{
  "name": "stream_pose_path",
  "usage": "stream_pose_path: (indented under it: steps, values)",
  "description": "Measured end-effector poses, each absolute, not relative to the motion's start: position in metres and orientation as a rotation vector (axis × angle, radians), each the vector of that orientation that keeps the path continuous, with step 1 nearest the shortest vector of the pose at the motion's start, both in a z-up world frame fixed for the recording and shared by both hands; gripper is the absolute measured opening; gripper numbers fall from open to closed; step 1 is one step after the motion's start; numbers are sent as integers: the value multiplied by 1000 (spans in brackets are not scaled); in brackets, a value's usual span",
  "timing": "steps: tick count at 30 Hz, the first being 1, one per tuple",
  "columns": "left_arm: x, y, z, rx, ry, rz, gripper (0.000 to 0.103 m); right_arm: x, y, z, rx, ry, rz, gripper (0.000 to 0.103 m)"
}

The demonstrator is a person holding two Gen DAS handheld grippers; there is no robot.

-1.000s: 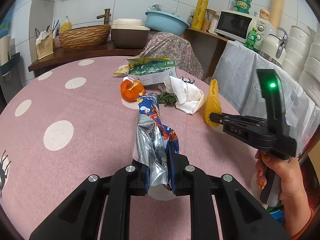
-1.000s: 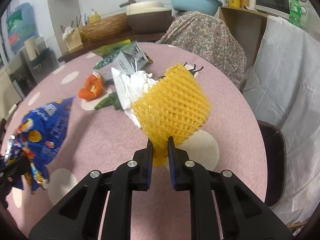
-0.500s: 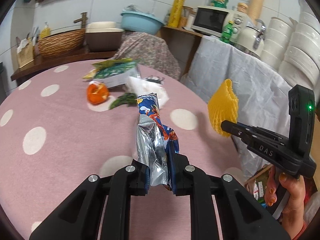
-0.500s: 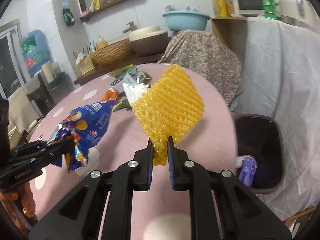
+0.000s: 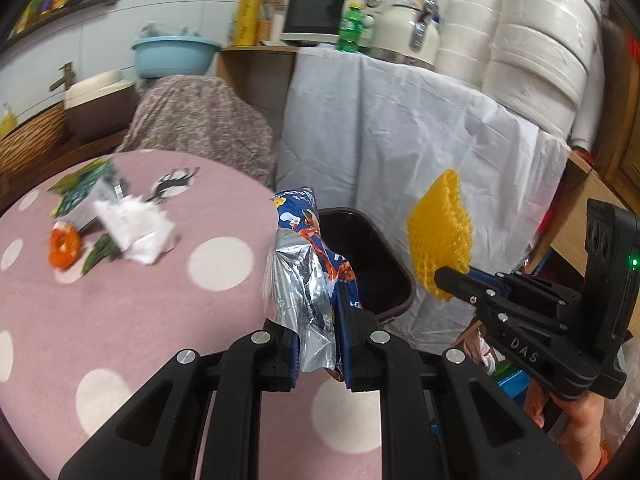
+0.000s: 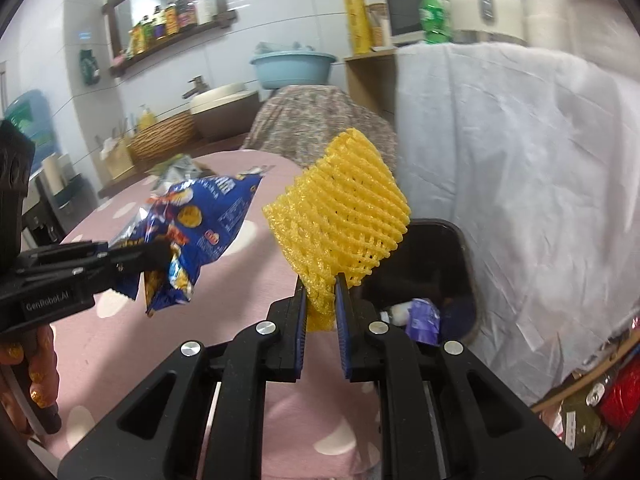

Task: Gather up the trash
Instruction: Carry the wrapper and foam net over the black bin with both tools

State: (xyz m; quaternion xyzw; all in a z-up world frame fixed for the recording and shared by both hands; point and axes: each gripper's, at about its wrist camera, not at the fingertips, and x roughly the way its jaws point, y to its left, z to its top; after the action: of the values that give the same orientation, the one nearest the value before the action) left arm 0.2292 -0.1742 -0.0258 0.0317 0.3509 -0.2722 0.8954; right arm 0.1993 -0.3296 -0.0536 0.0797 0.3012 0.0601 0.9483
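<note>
My left gripper (image 5: 320,312) is shut on a blue and silver snack bag (image 5: 308,256), held upright over the table's right edge; it also shows in the right wrist view (image 6: 196,224). My right gripper (image 6: 321,300) is shut on a yellow foam fruit net (image 6: 344,208), also seen in the left wrist view (image 5: 440,232). A dark brown trash bin (image 5: 400,280) stands below the table edge, just beyond both grippers; in the right wrist view the bin (image 6: 464,248) holds a purple wrapper (image 6: 424,314).
On the pink dotted table (image 5: 120,288) lie a crumpled white tissue (image 5: 136,224), an orange peel (image 5: 64,246), a green scrap and a green carton (image 5: 84,196). A white cloth-covered cabinet (image 5: 400,140) stands behind the bin. A cloth-covered chair (image 5: 200,120) stands at the far side.
Both grippers have swung right with their loads, from over the table to its right edge. The trash bin has come into view beneath them.
</note>
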Motion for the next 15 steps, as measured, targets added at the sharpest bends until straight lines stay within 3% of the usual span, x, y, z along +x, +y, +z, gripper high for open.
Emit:
stream_pose_path:
  steps: [15]
  values:
    - [299,-283,-48,134,864,-663,16,230,-404,-108,291,700,46,14]
